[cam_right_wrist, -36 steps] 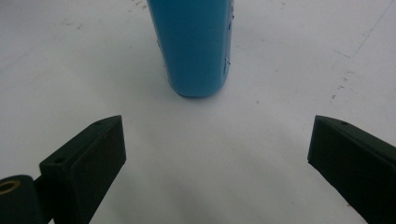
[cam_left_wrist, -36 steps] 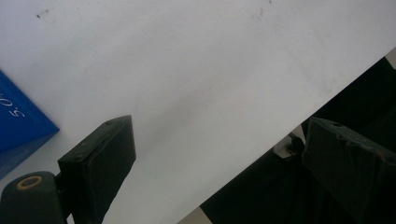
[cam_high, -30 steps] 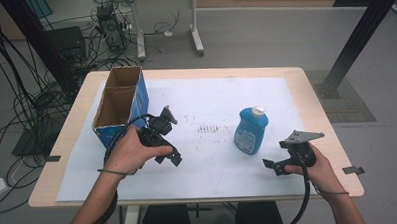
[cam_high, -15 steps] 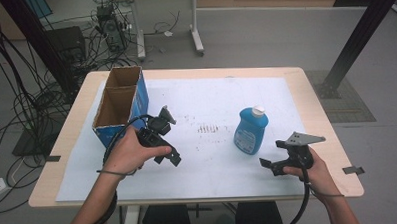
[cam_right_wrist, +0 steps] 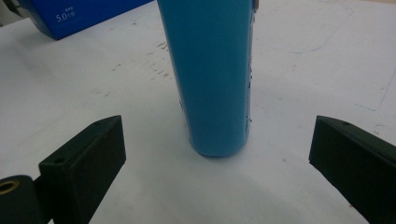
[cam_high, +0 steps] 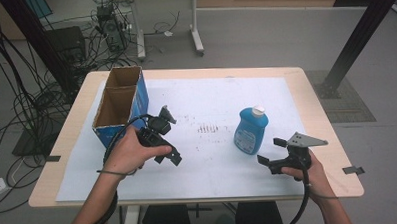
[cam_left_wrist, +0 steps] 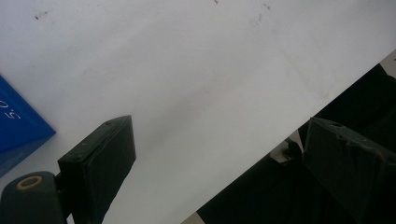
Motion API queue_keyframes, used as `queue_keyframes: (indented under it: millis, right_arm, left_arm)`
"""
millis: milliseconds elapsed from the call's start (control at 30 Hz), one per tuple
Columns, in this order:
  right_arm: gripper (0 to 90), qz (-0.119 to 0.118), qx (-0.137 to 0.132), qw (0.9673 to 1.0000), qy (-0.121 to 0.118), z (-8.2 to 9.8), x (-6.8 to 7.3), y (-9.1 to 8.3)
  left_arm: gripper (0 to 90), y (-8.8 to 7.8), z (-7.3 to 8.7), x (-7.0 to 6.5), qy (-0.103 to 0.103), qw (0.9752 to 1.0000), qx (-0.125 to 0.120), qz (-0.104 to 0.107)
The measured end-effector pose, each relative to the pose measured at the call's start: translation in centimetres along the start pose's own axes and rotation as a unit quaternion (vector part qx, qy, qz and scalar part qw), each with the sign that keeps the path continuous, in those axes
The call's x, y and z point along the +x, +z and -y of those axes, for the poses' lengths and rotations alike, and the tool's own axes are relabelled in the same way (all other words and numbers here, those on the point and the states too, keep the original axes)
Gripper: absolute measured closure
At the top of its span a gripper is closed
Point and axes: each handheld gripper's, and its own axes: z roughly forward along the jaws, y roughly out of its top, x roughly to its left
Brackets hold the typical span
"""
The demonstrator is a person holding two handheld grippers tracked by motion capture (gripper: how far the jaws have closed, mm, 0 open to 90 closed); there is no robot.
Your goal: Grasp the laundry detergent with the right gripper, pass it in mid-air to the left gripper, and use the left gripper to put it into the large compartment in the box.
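**Blue bottle standing ahead of spread right tongs**

Blue plastic is showing large in the right gripper view: the bottle (cam_right_wrist: 210, 79) is standing upright on the white sheet (cam_right_wrist: 299, 70), ahead of the jaws and apart from both. From the high view, the bottle (cam_high: 250, 131) is sitting right of centre on the table (cam_high: 311, 95), white cap up. The right gripper (cam_high: 277, 158) is hovering just beside it at the near edge, jaws spread wide and holding nothing. The left gripper (cam_high: 172, 155) is lying in the left hand (cam_high: 130, 153) near the open cardboard box (cam_high: 120, 102), its jaws likewise gaping over bare sheet, with the box's blue wall (cam_left_wrist: 18, 126) showing at the edge.
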Motion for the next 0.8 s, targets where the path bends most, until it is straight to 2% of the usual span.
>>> queue_keyframes:
  millis: [33, 333, 800]
  right_arm:
    - [3.3, 0.001, -0.009, 1.0000, 0.001, -0.01, -0.01, 0.05]
    - [3.1, -0.003, -0.028, 0.9996, 0.001, -0.01, 0.08, 0.26]
    - [3.0, 0.001, -0.037, 0.9993, 0.004, -0.07, 0.18, 0.37]
  left_arm:
    - [9.8, -0.02, -0.01, -0.01, 0.000, 1.0000, 0.000, 0.000]
    - [9.8, -0.23, -0.08, -0.02, -0.001, 1.0000, -0.005, 0.002]
    - [9.8, -0.43, -0.09, 0.07, -0.001, 1.0000, -0.006, 0.001]
